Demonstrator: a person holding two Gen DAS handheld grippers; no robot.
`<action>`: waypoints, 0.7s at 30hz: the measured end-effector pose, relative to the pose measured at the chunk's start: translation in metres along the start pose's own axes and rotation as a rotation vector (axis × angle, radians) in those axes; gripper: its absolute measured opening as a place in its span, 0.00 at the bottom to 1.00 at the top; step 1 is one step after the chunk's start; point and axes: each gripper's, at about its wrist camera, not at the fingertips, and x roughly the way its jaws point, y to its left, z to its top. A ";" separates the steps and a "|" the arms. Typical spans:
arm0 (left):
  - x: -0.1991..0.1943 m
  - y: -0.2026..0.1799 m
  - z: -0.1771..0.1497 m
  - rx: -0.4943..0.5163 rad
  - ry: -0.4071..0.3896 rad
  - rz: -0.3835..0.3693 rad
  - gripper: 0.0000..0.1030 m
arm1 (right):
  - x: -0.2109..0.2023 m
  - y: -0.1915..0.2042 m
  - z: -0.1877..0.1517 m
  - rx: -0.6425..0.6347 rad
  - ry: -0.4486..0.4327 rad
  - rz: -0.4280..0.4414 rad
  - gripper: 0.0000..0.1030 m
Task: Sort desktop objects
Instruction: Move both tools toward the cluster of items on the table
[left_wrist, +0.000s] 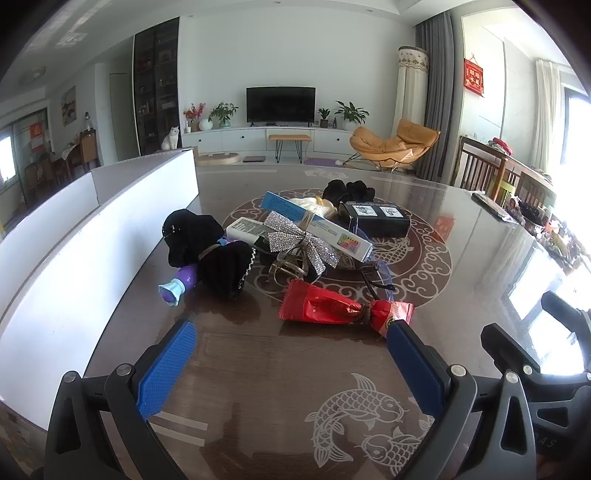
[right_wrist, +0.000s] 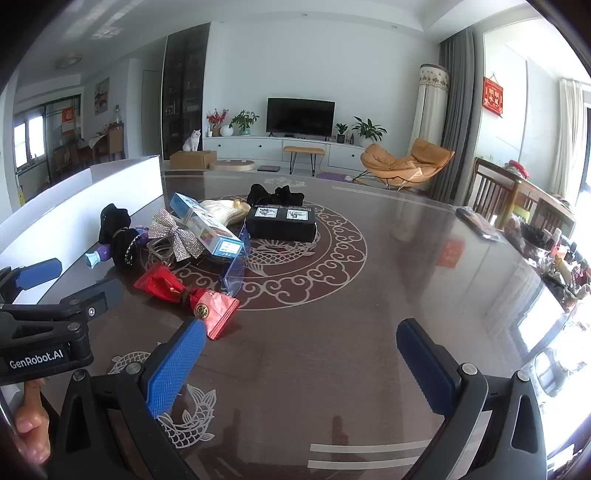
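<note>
Just ahead of the left tongs, both pairs spread wide and empty, a red snack packet lies on the counter, its long axis crosswise, one end hidden behind a blue pad. Beyond it, the clutter overlaps: a blue-white box slants across a rhinestone bow, burying whatever lies beneath. Right tongs face bare counter.

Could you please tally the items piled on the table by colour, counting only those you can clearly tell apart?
Black: 3 – velvet bow, scrunchie, black box
Red: 1 – red packet
Blue-and-white: 1 – long carton
Silver: 1 – rhinestone bow
Purple: 1 – purple toy
Total: 7
</note>
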 end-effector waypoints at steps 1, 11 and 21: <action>0.000 0.000 0.000 -0.001 0.001 -0.001 1.00 | 0.000 0.000 0.000 -0.002 -0.001 -0.001 1.00; 0.003 -0.003 -0.001 0.012 0.008 0.001 1.00 | 0.001 0.000 0.000 0.003 0.006 0.007 1.00; 0.003 -0.004 -0.001 0.018 0.012 -0.001 1.00 | 0.003 0.001 -0.001 -0.003 0.012 0.025 1.00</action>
